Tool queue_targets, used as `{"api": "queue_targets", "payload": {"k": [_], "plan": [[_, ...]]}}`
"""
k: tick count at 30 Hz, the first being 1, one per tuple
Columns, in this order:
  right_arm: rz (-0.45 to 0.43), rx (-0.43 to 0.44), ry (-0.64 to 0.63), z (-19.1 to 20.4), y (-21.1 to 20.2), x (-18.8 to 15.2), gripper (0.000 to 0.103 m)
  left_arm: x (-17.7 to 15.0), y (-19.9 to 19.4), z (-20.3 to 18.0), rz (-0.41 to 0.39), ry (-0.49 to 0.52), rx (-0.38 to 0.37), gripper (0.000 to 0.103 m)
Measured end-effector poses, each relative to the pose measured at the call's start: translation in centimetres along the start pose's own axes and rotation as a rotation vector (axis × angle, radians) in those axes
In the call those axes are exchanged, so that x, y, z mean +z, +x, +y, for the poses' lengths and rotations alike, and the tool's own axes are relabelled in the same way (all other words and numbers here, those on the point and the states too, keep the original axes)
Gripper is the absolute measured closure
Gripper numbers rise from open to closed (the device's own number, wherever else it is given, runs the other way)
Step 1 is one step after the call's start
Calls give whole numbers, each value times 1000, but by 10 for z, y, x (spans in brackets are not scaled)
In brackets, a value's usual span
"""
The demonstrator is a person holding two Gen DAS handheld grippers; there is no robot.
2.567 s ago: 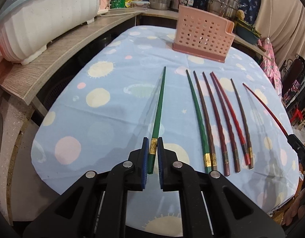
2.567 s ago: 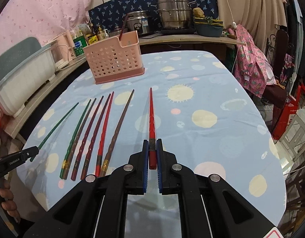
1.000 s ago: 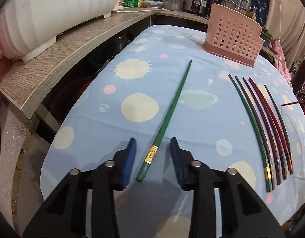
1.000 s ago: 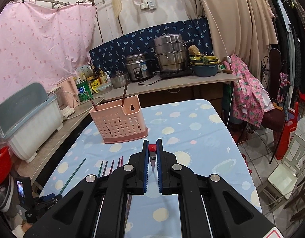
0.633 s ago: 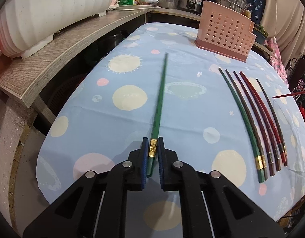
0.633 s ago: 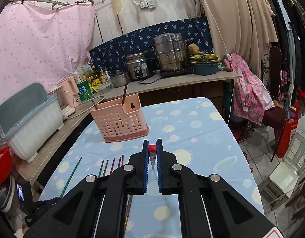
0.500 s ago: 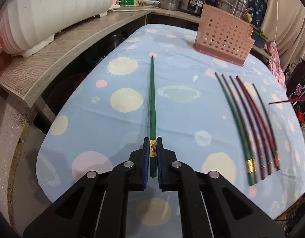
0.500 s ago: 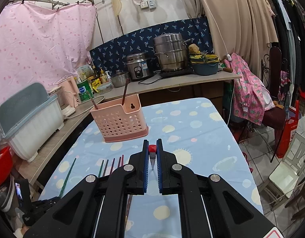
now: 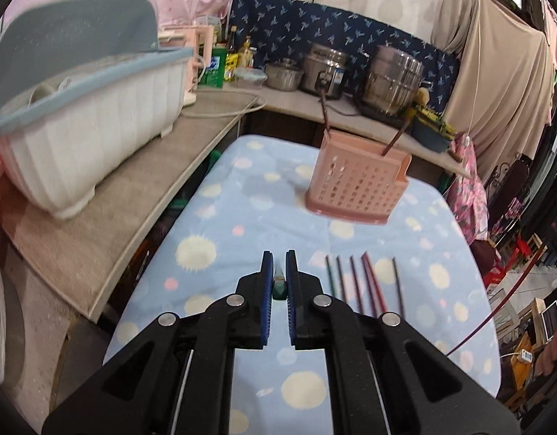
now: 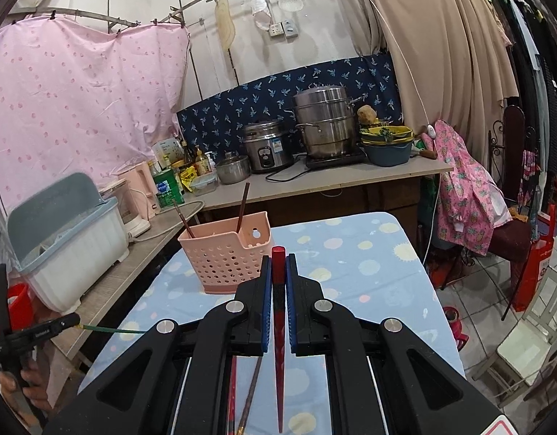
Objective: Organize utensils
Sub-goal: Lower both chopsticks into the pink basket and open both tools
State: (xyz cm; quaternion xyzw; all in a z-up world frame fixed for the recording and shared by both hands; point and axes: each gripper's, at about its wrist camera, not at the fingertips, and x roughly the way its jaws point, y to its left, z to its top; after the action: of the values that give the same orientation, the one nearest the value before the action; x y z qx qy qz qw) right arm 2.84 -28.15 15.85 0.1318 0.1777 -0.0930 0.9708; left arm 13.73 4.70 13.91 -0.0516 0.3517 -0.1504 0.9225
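Observation:
My left gripper [image 9: 278, 284] is shut on a green chopstick [image 9: 279, 286], held above the table; only its butt end shows between the pads. The same chopstick shows in the right wrist view [image 10: 111, 330]. My right gripper [image 10: 278, 282] is shut on a red chopstick [image 10: 278, 344], which points down and back toward the camera. A pink perforated utensil basket [image 9: 354, 192] stands at the table's far end with two brown chopsticks [image 10: 242, 206] in it. Several chopsticks [image 9: 361, 279] lie in a row on the blue spotted tablecloth [image 9: 242, 239].
A white dish rack with a grey lid [image 9: 79, 116] stands on the wooden counter [image 9: 133, 195] to the left. Pots and a rice cooker [image 10: 267, 148] stand on the back counter. A chair with pink cloth [image 10: 470, 195] is to the right of the table.
My left gripper has lifted the green chopstick off the table and tilted up, so the view now looks toward the basket. My right gripper still holds the red chopstick aloft.

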Motion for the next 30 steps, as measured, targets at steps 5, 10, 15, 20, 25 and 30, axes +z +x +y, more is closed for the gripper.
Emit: {"api": "queue_targets", "payload": {"k": [5, 10, 15, 20, 25, 30], "plan": [[9, 64, 23, 4, 14, 19, 96, 41, 1, -23, -36, 21, -17, 96], [-10, 121, 36, 15, 33, 50, 96, 82, -1, -43, -87, 38, -42, 96], [-44, 173, 77, 23, 64, 91, 96, 136, -1, -62, -184, 33, -49, 96], [-76, 207, 113, 31, 106, 138, 96, 189, 2, -79, -295, 10, -52, 96], [-118, 208, 135, 40, 145, 172, 96, 234, 30, -93, -355, -16, -44, 97], [-113, 188, 130, 45, 187, 176, 96, 249, 71, -96, -349, -30, -34, 97]]}}
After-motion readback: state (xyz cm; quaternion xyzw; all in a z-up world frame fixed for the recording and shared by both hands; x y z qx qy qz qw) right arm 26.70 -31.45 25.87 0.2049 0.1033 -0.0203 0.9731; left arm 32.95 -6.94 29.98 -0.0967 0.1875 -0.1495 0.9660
